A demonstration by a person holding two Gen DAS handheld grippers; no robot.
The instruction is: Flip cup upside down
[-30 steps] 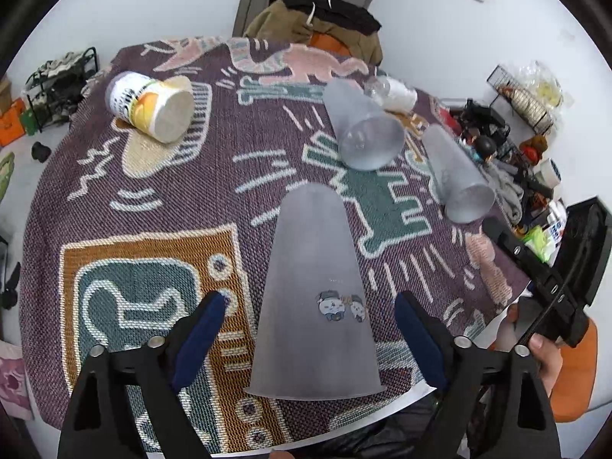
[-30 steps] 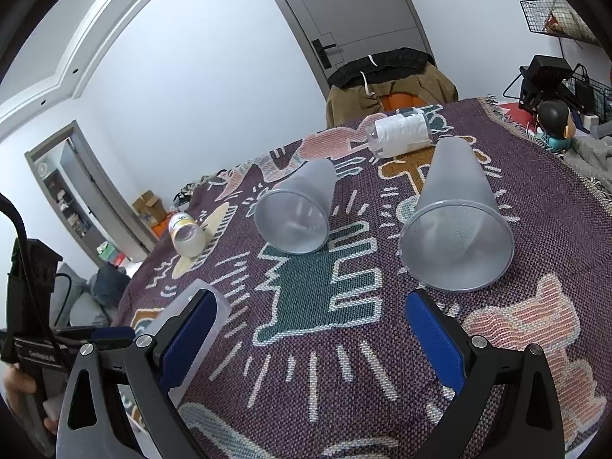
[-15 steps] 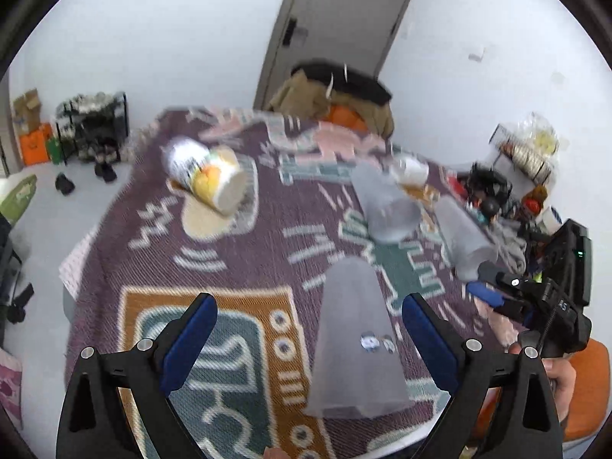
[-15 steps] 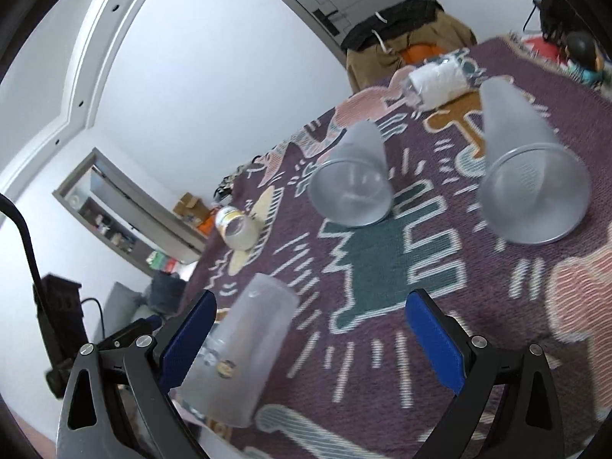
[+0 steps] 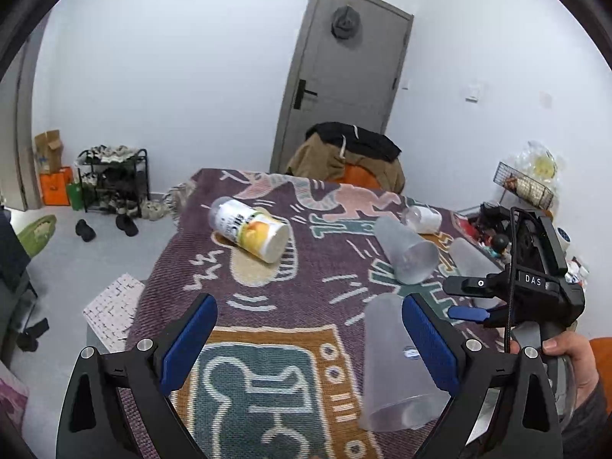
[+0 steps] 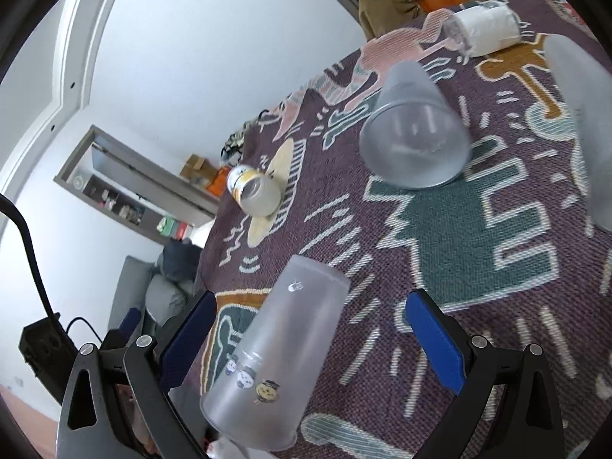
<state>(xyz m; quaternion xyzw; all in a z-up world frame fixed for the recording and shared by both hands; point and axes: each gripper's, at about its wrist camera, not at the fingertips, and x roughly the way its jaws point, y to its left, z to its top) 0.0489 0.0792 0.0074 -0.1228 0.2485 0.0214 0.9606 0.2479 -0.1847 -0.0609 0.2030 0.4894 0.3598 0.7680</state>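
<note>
I see the frosted plastic cup [image 5: 397, 363] standing mouth-down on the patterned blanket [image 5: 267, 306] over the bench, near its front edge. My left tongs [image 5: 310, 344] are spread wide, gripping nothing, the cup beside their right finger. My right tongs [image 6: 311, 338] gape too, empty.
</note>
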